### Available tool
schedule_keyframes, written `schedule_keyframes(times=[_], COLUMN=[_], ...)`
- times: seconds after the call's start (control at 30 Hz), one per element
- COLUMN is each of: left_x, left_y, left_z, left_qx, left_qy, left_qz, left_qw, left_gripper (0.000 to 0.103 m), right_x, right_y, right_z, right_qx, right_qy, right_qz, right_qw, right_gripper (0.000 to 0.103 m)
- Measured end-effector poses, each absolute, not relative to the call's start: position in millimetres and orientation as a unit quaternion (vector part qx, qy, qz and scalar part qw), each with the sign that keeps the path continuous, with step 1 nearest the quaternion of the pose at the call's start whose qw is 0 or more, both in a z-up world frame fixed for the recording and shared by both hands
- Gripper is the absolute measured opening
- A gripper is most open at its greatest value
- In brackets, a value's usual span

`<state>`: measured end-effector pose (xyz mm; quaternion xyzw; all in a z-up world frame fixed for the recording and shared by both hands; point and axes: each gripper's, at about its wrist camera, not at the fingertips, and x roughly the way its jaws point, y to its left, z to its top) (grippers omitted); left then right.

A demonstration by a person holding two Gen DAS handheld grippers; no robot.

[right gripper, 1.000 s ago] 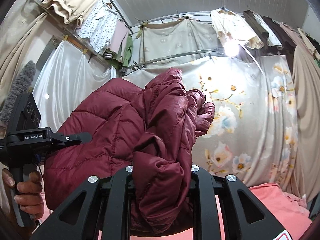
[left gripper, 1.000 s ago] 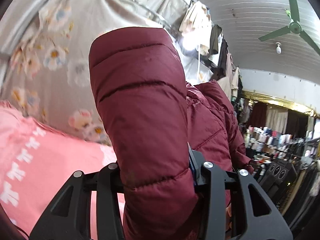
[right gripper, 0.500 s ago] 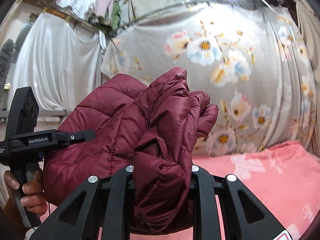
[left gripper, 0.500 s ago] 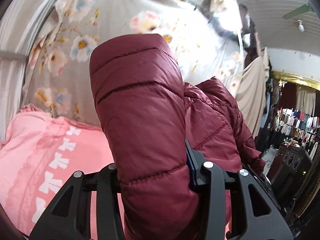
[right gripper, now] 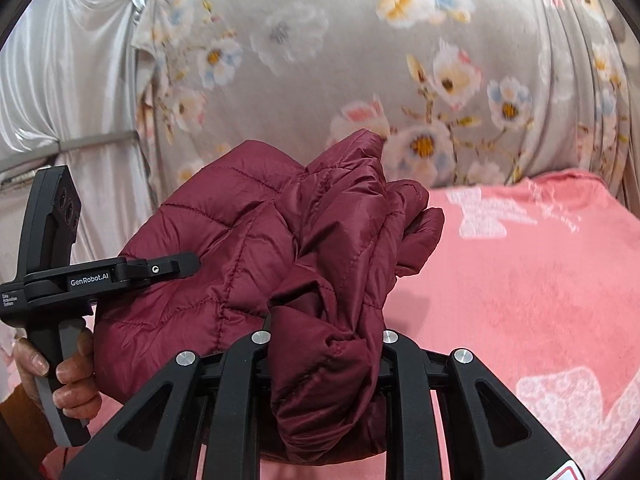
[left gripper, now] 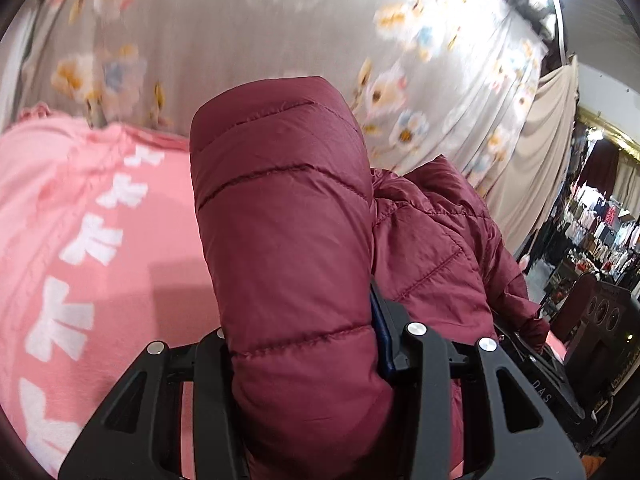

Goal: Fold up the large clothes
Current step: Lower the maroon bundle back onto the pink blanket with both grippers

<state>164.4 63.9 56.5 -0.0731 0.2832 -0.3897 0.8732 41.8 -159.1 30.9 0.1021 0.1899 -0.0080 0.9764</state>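
Fabric of a dark red quilted jacket (left gripper: 288, 264) fills the middle of both views. In the left wrist view, my left gripper (left gripper: 308, 344) is closed on a thick padded part of the jacket, which stands up between the two black fingers (left gripper: 420, 360) and rises to the centre of the frame. More of the jacket hangs to the right of it, in the middle right of the frame.

In the right wrist view, my right gripper (right gripper: 324, 344) is closed on a crumpled bunch of the same jacket (right gripper: 248, 248), and the cloth is pressed between its fingers (right gripper: 240, 380) at the bottom centre. In this view the left gripper (right gripper: 176, 266) enters from the middle left, with its tip against the quilted surface, and the hand (right gripper: 68, 376) that holds its handle shows in the lower left corner.

The jacket is held up in the air above a pink blanket with white patterns (right gripper: 520, 280), which lies in the right half of this view and in the left half (left gripper: 88, 240) of the left wrist view. A grey curtain with flowers (right gripper: 360, 60) hangs behind, in the upper part of both frames. A white glossy curtain (right gripper: 68, 72) is in the upper left of the right wrist view. Racks of clothes (left gripper: 600, 220), small and blurred, are at the right edge of the left wrist view.
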Motion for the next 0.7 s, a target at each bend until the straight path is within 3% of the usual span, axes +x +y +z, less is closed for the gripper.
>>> schedule_keyframes(times=[0.33, 0.53, 0.6, 0.7], left_x=[194, 201, 201, 196], left_y=[46, 51, 52, 56], left_z=[-22, -41, -43, -37], left_qx=[-0.070, -0.089, -0.091, -0.073], left_qy=[0.350, 0.366, 0.369, 0.364], left_qz=[-0.356, -0.334, -0.324, -0.275], left_qw=[0.864, 0.864, 0.866, 0.887], left_gripper=[0.042, 0.057, 0.062, 0.081], right_x=[71, 75, 68, 44], right_y=[-179, -187, -188, -192], right_z=[-28, -36, -33, -24], right_qx=[0.138, 0.157, 0.153, 0.154], right_qy=[0.286, 0.318, 0.321, 0.312], right_qz=[-0.018, -0.025, -0.041, -0.054], right_qw=[0.948, 0.935, 0.934, 0.936], right_gripper=[0.021, 0.043, 0.060, 0.062])
